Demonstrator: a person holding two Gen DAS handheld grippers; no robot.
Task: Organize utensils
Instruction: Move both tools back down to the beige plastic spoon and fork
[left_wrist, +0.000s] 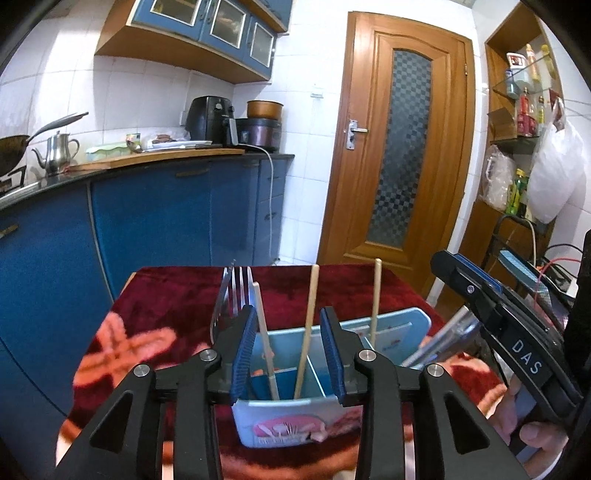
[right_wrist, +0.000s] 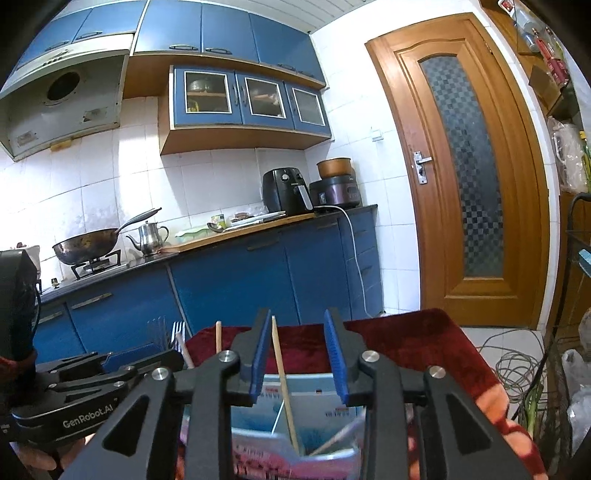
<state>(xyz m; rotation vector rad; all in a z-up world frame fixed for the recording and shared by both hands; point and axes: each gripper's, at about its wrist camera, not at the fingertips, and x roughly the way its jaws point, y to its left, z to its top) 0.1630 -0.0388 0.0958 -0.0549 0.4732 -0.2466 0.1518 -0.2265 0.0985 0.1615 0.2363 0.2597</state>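
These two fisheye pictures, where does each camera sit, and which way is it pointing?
Left wrist view: rides on the left claw, looking along its open fingers at the light-blue plastic utensil holder with wooden chopsticks and steel forks; the right claw and a hand show at right.
Right wrist view: rides on the open right claw, looking down over the same holder; the left claw shows at left.
Shared: holder, red blanket-covered table, wooden door, blue cabinets.

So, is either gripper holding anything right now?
No. The left gripper and right gripper are both open; chopsticks between their fingers stand loose in the holder.
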